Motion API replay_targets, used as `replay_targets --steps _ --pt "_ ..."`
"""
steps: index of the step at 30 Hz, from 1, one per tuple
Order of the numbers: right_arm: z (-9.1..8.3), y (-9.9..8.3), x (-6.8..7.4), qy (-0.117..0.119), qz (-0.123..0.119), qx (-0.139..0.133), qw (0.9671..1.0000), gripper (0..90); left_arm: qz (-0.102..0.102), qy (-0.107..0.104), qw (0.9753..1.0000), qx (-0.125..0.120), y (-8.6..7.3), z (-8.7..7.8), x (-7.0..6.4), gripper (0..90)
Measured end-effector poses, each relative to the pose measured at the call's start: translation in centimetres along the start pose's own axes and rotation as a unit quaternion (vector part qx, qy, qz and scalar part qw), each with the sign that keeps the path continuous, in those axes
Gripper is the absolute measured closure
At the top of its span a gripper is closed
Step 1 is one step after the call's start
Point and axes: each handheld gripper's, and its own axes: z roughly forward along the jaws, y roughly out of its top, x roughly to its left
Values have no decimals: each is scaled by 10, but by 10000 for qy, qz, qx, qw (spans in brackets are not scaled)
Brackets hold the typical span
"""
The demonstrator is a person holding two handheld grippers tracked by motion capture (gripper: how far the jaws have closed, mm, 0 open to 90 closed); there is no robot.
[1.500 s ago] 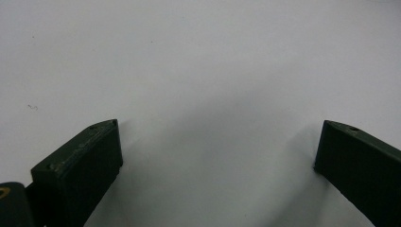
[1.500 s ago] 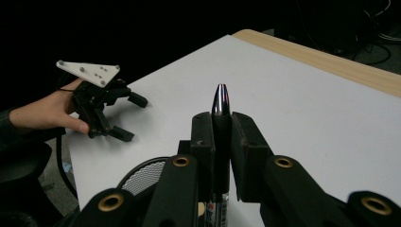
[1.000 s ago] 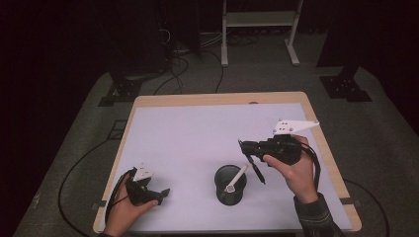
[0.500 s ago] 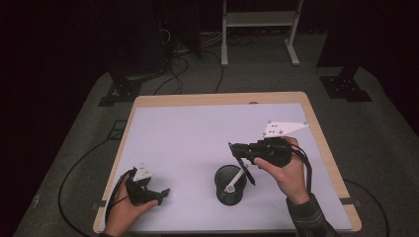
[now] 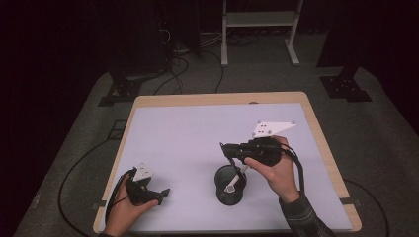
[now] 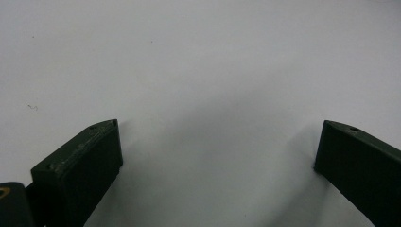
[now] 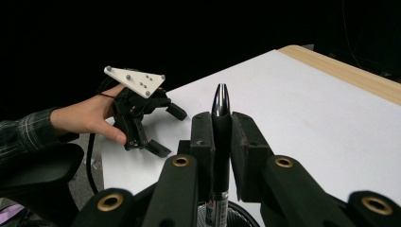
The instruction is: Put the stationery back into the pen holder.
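My right gripper (image 5: 226,149) (image 7: 221,124) is shut on a black pen (image 7: 221,101) with a silver tip, which stands upright between the jaws in the right gripper view. It hovers just over the rim of a black mesh pen cup (image 5: 230,196) (image 7: 236,215) at the front middle of the table. A light-coloured pen-like item (image 5: 231,186) leans inside the cup. At the front left corner, my left gripper (image 5: 160,196) (image 7: 170,132) (image 6: 220,142) rests low over the white surface, jaws wide open with nothing between them.
The white table top (image 5: 188,138) has a wooden border (image 5: 217,98). Dark floor with cables (image 5: 178,64) and a metal stand (image 5: 257,29) lies beyond the far edge.
The right gripper has moved left with the pen, from right of the cup to over its rim. The left gripper has stayed where it was.
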Motion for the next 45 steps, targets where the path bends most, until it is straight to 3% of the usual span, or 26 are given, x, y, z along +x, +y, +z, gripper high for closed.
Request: replay_targets --steps 9,20,45 --pt "11 4 1 57 -62 -16 10000 793 -4 -1 10000 -1 0 0 0 7" --pt "24 -12 -2 46 -111 445 9989 792 -7 -2 10000 -1 0 0 0 7" --pt "29 -39 0 60 -125 1016 9947 790 2 0 10000 0 0 0 0 7"
